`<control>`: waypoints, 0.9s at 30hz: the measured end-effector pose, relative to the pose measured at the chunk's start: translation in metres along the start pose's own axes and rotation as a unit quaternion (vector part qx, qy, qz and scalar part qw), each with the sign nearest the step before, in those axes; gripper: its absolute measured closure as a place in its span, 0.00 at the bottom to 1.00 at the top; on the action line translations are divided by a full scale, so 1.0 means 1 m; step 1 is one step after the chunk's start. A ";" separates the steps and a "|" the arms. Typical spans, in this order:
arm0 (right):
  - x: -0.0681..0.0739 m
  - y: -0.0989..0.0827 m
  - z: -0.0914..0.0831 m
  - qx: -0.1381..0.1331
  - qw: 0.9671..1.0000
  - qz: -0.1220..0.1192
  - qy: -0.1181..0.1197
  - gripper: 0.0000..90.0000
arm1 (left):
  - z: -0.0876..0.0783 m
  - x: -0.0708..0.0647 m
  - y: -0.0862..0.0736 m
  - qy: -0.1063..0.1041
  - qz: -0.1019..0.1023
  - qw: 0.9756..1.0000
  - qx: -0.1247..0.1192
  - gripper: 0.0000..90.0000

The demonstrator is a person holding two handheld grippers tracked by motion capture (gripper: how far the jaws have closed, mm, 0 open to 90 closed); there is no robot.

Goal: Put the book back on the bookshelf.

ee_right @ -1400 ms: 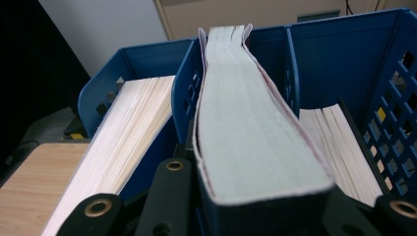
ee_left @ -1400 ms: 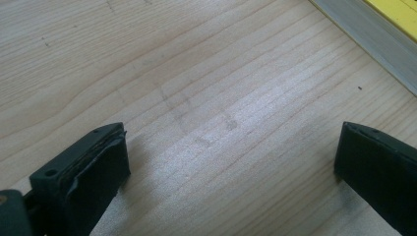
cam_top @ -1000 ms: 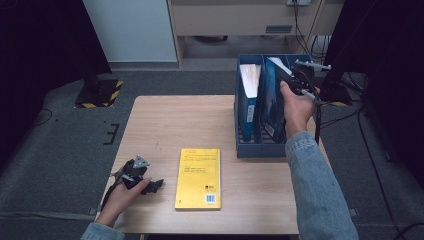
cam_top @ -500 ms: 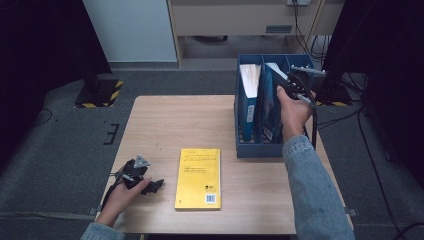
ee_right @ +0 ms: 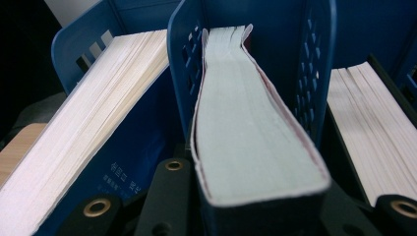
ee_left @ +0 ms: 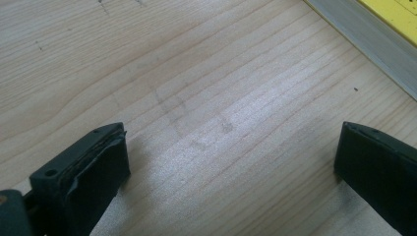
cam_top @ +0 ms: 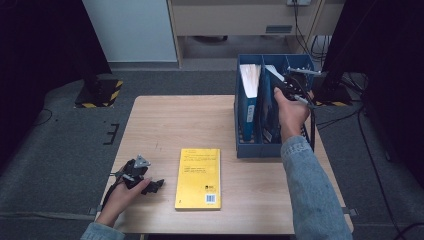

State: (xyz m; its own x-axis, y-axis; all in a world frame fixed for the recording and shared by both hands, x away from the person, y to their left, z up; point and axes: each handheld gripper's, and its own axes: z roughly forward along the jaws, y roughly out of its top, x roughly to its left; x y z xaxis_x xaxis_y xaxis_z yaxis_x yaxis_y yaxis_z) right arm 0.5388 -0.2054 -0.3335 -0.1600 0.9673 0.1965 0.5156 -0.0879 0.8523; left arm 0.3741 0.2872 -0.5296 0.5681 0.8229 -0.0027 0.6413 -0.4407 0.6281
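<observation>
Three books upright in blue rack (cam_top: 245, 148), middle book (ee_right: 251, 137) clamped in right gripper (cam_top: 290, 90) jaws.

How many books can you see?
4: a yellow book flat on the table, and three upright in the blue file holder: left book, middle book, right book. Others may be hidden.

The right gripper (cam_top: 292, 86) is black with a pale metal bar on top, and a dark cable hangs from it beside a grey-blue denim sleeve. The left gripper (cam_top: 150, 186) is black too, topped by a grey three-cornered plate. Its jaws are flat black blocks with small screw holes.
</observation>
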 end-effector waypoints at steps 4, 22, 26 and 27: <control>0.002 -0.001 0.002 0.004 1.000 0.001 0.000 0.81 | 0.000 0.000 0.000 0.000 0.000 1.000 -0.001 0.00; 0.005 -0.004 0.009 0.005 1.000 0.002 -0.006 0.81 | 0.000 0.000 0.000 0.000 0.001 1.000 0.000 0.00; 0.004 -0.004 0.009 0.004 1.000 0.003 -0.005 0.81 | 0.000 0.000 0.000 0.000 0.001 1.000 0.000 0.00; 0.004 -0.004 0.009 0.005 1.000 0.005 -0.004 0.81 | 0.000 0.000 0.000 0.000 0.001 1.000 0.000 0.00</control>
State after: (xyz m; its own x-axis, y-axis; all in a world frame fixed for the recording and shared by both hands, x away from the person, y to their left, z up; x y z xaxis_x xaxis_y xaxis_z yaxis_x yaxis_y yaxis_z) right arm 0.5432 -0.1993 -0.3403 -0.1482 0.9682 0.2014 0.5253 -0.0955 0.8456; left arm 0.3740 0.2868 -0.5296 0.5690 0.8223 -0.0018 0.6402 -0.4417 0.6285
